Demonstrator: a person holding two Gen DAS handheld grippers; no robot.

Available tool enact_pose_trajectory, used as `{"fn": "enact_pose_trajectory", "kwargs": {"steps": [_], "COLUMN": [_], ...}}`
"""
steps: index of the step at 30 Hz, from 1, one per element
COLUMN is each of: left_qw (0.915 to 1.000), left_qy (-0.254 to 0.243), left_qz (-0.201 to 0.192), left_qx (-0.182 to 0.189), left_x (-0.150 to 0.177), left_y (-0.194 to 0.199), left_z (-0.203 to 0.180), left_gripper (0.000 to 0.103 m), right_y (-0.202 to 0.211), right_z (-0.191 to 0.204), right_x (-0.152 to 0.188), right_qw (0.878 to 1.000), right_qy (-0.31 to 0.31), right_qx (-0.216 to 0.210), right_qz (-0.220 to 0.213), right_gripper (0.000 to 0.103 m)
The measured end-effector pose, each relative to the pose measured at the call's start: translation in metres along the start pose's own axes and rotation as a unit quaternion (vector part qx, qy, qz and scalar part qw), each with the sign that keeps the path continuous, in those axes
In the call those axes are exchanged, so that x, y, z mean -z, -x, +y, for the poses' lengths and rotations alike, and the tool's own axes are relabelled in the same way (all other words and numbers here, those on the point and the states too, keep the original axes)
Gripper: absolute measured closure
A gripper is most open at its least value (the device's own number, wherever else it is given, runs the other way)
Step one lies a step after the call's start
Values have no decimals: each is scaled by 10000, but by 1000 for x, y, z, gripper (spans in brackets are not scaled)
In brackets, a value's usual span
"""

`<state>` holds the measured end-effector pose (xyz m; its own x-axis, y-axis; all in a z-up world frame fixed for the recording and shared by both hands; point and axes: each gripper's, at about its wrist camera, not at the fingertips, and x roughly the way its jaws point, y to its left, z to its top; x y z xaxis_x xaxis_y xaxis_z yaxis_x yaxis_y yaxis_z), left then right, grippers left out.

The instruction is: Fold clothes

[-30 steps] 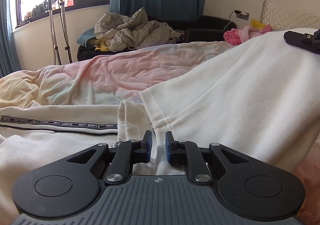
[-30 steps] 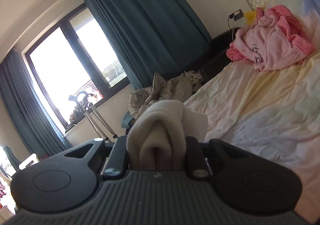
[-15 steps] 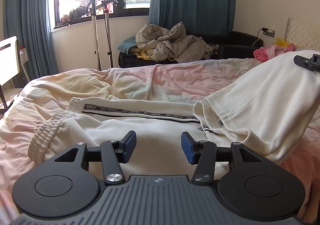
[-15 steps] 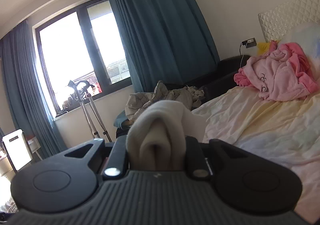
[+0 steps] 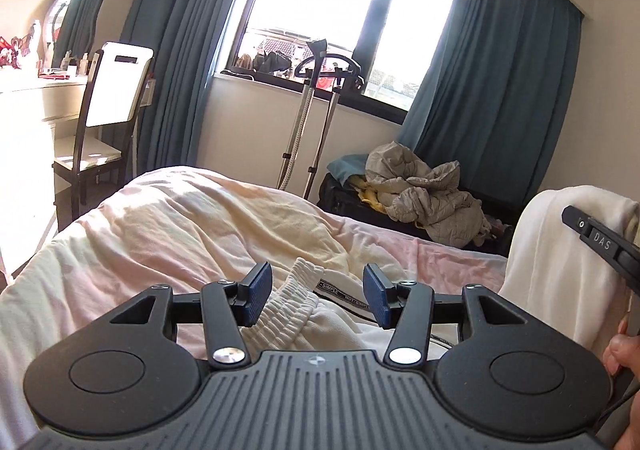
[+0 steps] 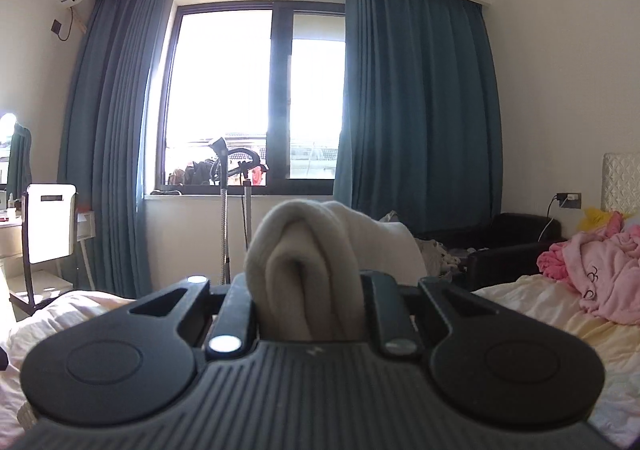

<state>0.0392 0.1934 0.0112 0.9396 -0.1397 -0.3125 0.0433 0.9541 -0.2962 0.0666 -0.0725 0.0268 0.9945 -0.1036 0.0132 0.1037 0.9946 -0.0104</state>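
cream sweatpants (image 5: 316,310): elastic waistband and striped side lie on the bed (image 5: 168,226) near its window-side edge | left gripper (image 5: 316,294): fingers spread wide, empty, hovering above the waistband | right gripper (image 6: 308,302): clamped on a bunched fold of the same cream fabric, lifted off the bed at the right

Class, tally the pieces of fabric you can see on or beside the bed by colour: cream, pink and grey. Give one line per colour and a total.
Cream: 1, the cream garment gripped by the right gripper
Pink: 1, the pink garment
Grey: 1, the grey quilted heap
Total: 3
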Motion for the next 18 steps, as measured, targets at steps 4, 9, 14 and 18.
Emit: {"fn": "enact_pose_trajectory", "kwargs": {"steps": [4,9,14,18], "left_qw": [9959,9863,9871,9888], "left_qy": [740,1332,1348,1363], "left_qz": [-421,-786,-569,-347], "left_qx": [-311,-580,-649,-496], "left_x": [-13,-14,-2,8], "left_y": [29,41,22,9], "left_z": [44,82,89,87], "left_gripper": [43,39,39,39], "right_y": [-13,-37,-39,-32], "right_z": [89,191,199,187], "right_x": [19,78,97,94], "right_qw": [9973,9803,9687,9605], "right_qy": [288,695,775,763], "right_qx": [-669,-1594,-2036,-2435], "right_qz": [69,936,1189,1112], "right_gripper": [85,85,82,65]}}
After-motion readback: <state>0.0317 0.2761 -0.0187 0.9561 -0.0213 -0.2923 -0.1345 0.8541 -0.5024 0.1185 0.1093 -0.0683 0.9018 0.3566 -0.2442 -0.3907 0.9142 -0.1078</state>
